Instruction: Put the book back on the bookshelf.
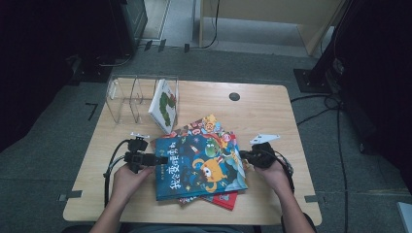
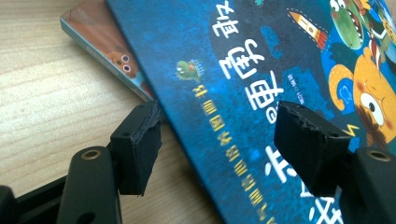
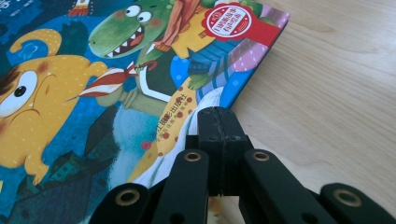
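Blue and glossy, the top book [image 1: 200, 166] lies face up on a loose pile of books near the front middle of the bench [image 1: 272, 111], a red book [image 1: 224, 200] poking out under its near edge and another picture book [image 1: 206, 125] showing past its far edge. The left gripper [image 1: 156, 159] sits at the blue book's left edge with its fingers [image 2: 136, 147] spread, one on the wood side and one over the cover, the edge between them but not yet pinched. The right gripper [image 1: 244, 156] is at the book's right edge, its fingers [image 3: 219, 135] pressed together with nothing between them, tips just at the cover's border. The step in hand looks like taking up the top book, probably to stand it in the clear rack [image 1: 127, 97] at the far left, where one white book [image 1: 163, 106] already leans. Next, the left fingers need to close on the edge, while the right likely steadies or lifts the opposite side.
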The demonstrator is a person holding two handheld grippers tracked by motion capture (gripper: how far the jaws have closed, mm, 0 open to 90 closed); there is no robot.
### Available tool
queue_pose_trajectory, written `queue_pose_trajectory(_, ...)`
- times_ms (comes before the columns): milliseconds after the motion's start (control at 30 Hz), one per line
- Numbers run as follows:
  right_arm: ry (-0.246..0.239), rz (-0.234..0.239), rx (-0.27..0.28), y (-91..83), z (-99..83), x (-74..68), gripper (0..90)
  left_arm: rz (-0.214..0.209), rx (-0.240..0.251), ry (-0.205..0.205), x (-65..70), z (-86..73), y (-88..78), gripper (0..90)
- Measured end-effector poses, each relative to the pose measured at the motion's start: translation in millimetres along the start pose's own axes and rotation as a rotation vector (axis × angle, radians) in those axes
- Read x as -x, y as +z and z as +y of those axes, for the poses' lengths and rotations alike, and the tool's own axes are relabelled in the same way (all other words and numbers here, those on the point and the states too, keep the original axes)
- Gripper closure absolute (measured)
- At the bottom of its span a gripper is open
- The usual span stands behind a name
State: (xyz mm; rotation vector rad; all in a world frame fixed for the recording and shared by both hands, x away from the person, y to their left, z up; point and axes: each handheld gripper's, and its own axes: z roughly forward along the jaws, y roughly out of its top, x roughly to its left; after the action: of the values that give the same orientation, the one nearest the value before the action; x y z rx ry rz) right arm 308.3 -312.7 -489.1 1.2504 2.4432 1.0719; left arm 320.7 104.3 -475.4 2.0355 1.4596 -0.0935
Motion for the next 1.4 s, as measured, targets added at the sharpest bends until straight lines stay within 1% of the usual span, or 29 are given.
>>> queue_pose_trajectory(33, -0.011, 0.008, -0.002, 0.4, 0.4, -1.9, 90.0, 0.004, -0.004, -0.003, -1.4, -0.5, 0.1, 31.8)
queue_pose_trajectory(67, -0.006, 0.017, 0.002, 1.2, 0.6, -3.8, 90.0, 0.009, -0.001, -0.01, -2.6, -0.9, -0.6, 31.2)
queue_pose_trajectory(100, -0.012, 0.02, 0.001, 1.7, 0.8, -5.2, 90.0, 0.011, 0.002, -0.017, -4.2, -1.3, -1.4, 31.5)
queue_pose_trajectory(133, -0.016, 0.026, -0.001, 2.4, 1.3, -6.4, 90.0, 0.009, 0.004, -0.028, -5.7, -1.5, -2.1, 31.9)
queue_pose_trajectory(167, -0.018, 0.027, 0.001, 3.4, 2.1, -7.0, 90.0, 0.008, 0.005, -0.031, -7.3, -2.0, -2.5, 32.1)
queue_pose_trajectory(267, -0.022, 0.038, 0.002, 5.2, 3.1, -8.2, 90.0, 0.005, -0.026, -0.052, -11.0, -4.9, 0.8, 33.6)
queue_pose_trajectory(300, -0.025, 0.038, 0.003, 5.8, 3.5, -8.7, 90.0, 0.007, -0.031, -0.052, -11.6, -5.3, 2.2, 33.6)
queue_pose_trajectory(400, -0.03, 0.044, 0.003, 7.0, 4.3, -10.0, 90.0, -0.005, -0.026, -0.062, -11.4, -5.6, 3.4, 34.0)
queue_pose_trajectory(467, -0.032, 0.048, 0.004, 7.8, 4.6, -10.3, 90.0, -0.005, -0.028, -0.063, -11.7, -5.9, 3.6, 32.7)
queue_pose_trajectory(567, -0.028, 0.053, 0.006, 8.7, 4.9, -11.2, 90.0, -0.03, -0.036, -0.092, -16.2, -6.6, 3.0, 33.5)
queue_pose_trajectory(600, -0.03, 0.059, 0.007, 9.2, 5.1, -11.6, 90.0, -0.044, -0.032, -0.119, -18.4, -7.4, 3.3, 34.0)
queue_pose_trajectory(633, -0.034, 0.061, 0.008, 9.9, 5.4, -12.6, 90.0, -0.049, -0.034, -0.13, -19.9, -7.9, 3.1, 34.2)
queue_pose_trajectory(667, -0.035, 0.067, 0.008, 10.6, 5.7, -13.7, 90.0, -0.045, -0.028, -0.139, -20.7, -8.4, 2.4, 34.2)
queue_pose_trajectory(733, -0.051, 0.066, 0.007, 12.1, 6.8, -16.6, 90.0, -0.04, -0.047, -0.141, -22.7, -7.3, -0.1, 34.5)
queue_pose_trajectory(767, -0.058, 0.065, 0.006, 12.7, 7.4, -17.9, 90.0, -0.042, -0.051, -0.152, -23.5, -7.1, -1.4, 35.1)
queue_pose_trajectory(833, -0.059, 0.061, 0.005, 13.9, 8.4, -19.7, 90.0, -0.053, -0.059, -0.171, -26.2, -7.9, -5.3, 38.1)
queue_pose_trajectory(933, -0.054, 0.068, 0.009, 15.9, 9.2, -20.4, 90.0, -0.062, -0.068, -0.188, -29.7, -8.9, -10.6, 41.9)
queue_pose_trajectory(1000, -0.06, 0.069, 0.017, 17.8, 9.7, -22.5, 90.0, -0.058, -0.07, -0.185, -30.9, -9.1, -14.5, 42.6)
queue_pose_trajectory(1033, -0.072, 0.066, 0.016, 18.5, 10.3, -23.6, 90.0, -0.057, -0.062, -0.189, -31.0, -9.0, -17.1, 43.0)
queue_pose_trajectory(1067, -0.074, 0.066, 0.016, 19.5, 11.1, -25.4, 90.0, -0.057, -0.05, -0.185, -32.0, -8.8, -20.8, 43.6)
queue_pose_trajectory(1133, -0.083, 0.068, 0.015, 21.4, 12.5, -28.4, 90.0, -0.069, -0.014, -0.199, -34.8, -8.0, -30.4, 46.1)
queue_pose_trajectory(1167, -0.082, 0.071, 0.016, 22.5, 13.1, -30.6, 90.0, -0.082, 0.011, -0.21, -35.8, -7.5, -35.8, 47.3)
queue_pose_trajectory(1200, -0.093, 0.075, 0.02, 23.9, 13.4, -32.0, 90.0, -0.098, 0.036, -0.218, -36.8, -7.0, -41.6, 48.7)
queue_pose_trajectory(1233, -0.093, 0.08, 0.021, 24.9, 13.9, -33.8, 90.0, -0.123, 0.053, -0.224, -38.3, -6.2, -48.7, 50.3)
queue_pose_trajectory(1300, -0.103, 0.086, 0.021, 26.9, 15.2, -36.2, 90.0, -0.137, 0.067, -0.225, -37.7, -4.1, -58.0, 52.4)
queue_pose_trajectory(1333, -0.106, 0.092, 0.023, 28.0, 15.7, -37.6, 90.0, -0.133, 0.067, -0.216, -36.2, -1.9, -62.9, 53.6)
queue_pose_trajectory(1400, -0.116, 0.095, 0.025, 29.9, 16.7, -40.1, 90.0, -0.124, 0.051, -0.197, -31.0, 4.9, -73.7, 54.9)
